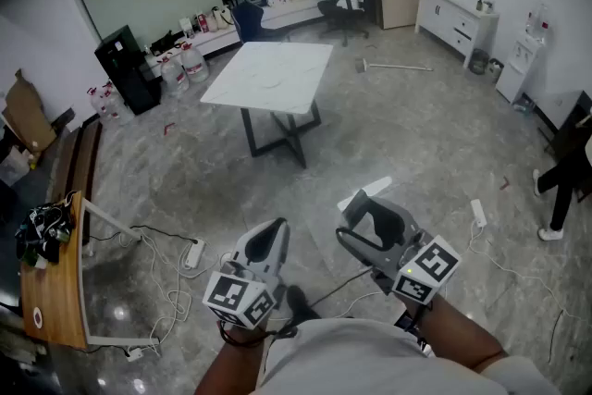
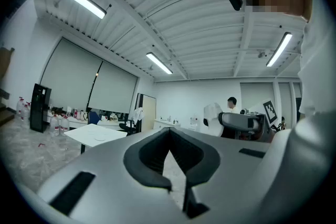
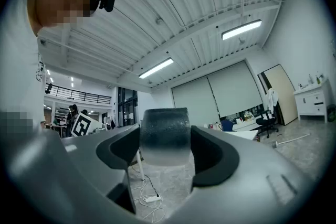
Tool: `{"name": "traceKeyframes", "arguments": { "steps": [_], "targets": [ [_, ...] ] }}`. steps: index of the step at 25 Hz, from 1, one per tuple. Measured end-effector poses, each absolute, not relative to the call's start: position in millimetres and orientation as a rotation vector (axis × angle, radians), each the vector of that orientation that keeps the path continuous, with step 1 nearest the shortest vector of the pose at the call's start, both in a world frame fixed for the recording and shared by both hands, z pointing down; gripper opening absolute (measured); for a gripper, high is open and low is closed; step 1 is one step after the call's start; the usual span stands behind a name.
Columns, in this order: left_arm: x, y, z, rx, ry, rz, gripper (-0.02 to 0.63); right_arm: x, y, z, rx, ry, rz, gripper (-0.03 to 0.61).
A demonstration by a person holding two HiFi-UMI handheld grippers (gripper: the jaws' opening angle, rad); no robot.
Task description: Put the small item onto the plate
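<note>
A white table (image 1: 296,60) stands far ahead in the room, with a pale round plate (image 1: 265,80) lying flat on it. The same table (image 2: 84,132) shows small and distant in the left gripper view. In the right gripper view a small item (image 3: 164,147), a stubby cylinder dark on top and cloudy below, sits upright between the jaws, both pads against its sides. My right gripper (image 1: 370,208) is held low over the floor, well short of the table. My left gripper (image 1: 270,231) hangs beside it, jaws together at the tips with nothing between them.
Cables and a power strip (image 1: 194,253) trail over the grey floor just ahead. A wooden desk (image 1: 55,282) stands at the left. Office chairs (image 1: 342,9), a white cabinet (image 1: 458,18) and a black dispenser (image 1: 125,69) line the far walls. A person (image 1: 564,180) stands at the right edge.
</note>
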State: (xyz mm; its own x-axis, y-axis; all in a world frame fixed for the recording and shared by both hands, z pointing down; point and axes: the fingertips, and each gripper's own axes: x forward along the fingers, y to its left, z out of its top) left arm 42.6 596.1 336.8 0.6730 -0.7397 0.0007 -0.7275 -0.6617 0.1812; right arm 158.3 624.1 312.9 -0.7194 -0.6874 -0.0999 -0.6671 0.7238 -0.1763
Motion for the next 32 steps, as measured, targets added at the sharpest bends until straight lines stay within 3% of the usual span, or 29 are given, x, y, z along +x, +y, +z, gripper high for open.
{"name": "traceKeyframes", "arguments": {
  "steps": [16,32],
  "targets": [
    [19.0,545.9,353.3,2.689,-1.191,-0.099,0.006,135.1,573.9,323.9,-1.105,2.774,-0.209,0.296],
    [-86.3,385.2,355.3,2.73,-1.074,-0.085,0.006,27.3,407.2,331.0,-1.197,2.735,-0.251,0.296]
  ]
}}
